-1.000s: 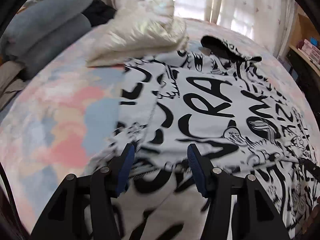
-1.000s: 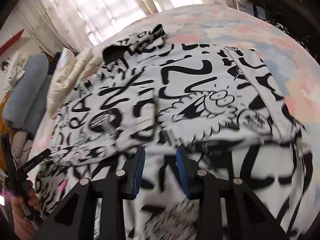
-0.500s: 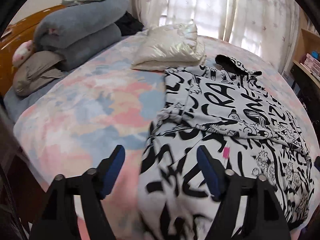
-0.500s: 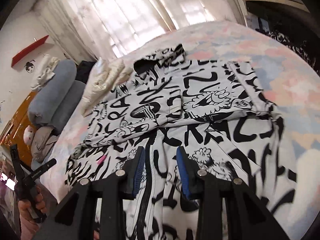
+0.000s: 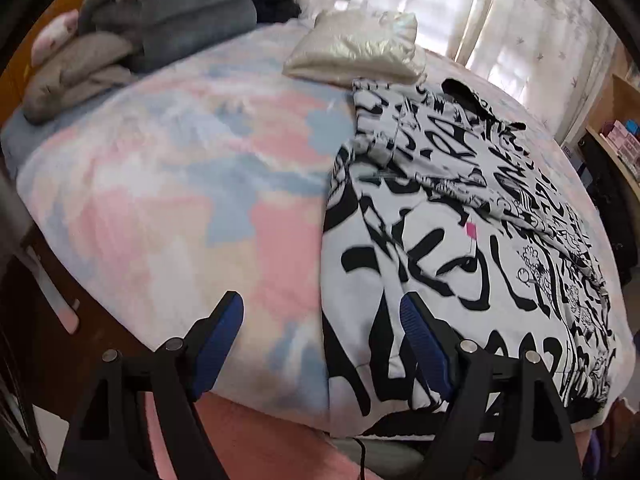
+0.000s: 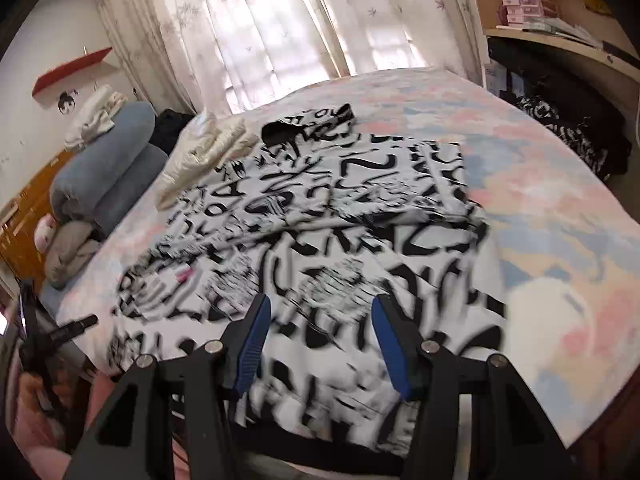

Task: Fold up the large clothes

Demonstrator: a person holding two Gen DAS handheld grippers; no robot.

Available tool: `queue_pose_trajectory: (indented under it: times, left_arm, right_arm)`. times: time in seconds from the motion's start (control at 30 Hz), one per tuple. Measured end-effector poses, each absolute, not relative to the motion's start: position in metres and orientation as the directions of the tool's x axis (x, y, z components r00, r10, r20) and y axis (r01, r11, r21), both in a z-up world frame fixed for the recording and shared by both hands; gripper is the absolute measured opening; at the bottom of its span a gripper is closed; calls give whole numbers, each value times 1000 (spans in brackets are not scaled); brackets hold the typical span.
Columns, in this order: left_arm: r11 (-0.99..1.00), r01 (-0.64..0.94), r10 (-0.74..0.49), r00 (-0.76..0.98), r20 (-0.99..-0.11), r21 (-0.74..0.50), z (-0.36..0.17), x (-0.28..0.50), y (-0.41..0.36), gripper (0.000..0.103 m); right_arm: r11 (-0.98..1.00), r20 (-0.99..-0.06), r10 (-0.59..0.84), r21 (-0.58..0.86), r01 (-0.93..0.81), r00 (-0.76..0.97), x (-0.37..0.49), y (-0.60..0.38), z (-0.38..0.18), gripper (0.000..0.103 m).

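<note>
On the pastel bedspread [image 5: 168,184] lies the black-and-white printed garment [image 5: 460,248], its upper part folded down across the body, hem at the near bed edge. Left gripper [image 5: 320,322] hovers over that hem's left corner, jaws opening, nothing between them. Right gripper [image 6: 318,334] hovers above the hem, jaws likewise opening and empty; a cream jacket [image 6: 200,150] rests beside the collar.

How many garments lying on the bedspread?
2: a black-and-white printed garment spread across the middle, and a folded cream garment beside its far end. Bedding stacked by the headboard may hide more.
</note>
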State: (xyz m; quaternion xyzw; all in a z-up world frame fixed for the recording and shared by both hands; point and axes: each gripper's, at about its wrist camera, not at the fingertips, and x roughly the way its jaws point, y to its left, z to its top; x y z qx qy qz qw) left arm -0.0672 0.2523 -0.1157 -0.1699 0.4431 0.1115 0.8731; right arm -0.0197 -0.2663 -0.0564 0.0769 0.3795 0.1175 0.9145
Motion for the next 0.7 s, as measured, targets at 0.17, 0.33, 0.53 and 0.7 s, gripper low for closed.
queue_pose_trajectory:
  times: [0.17, 0.33, 0.53, 0.7]
  left_arm:
    - [911, -328, -18, 574, -818, -251, -133, -59, 255, 79]
    - [913, -312, -38, 578, -815, -264, -143, -46, 256, 79]
    - [927, -290, -29, 579, -815, -239, -152, -37, 250, 81]
    - [933, -270, -38, 586, -810, -239, -154, -34, 249, 84]
  right_arm:
    - [972, -720, 219, 219, -84, 659, -29, -299, -79, 53]
    - [969, -749, 208, 245, -29, 629, -23, -332, -99, 53]
    - [961, -782, 225, 277, 1, 581, -23, -354, -122, 53]
    - [946, -777, 279, 325, -21, 564, -30, -361, -135, 53]
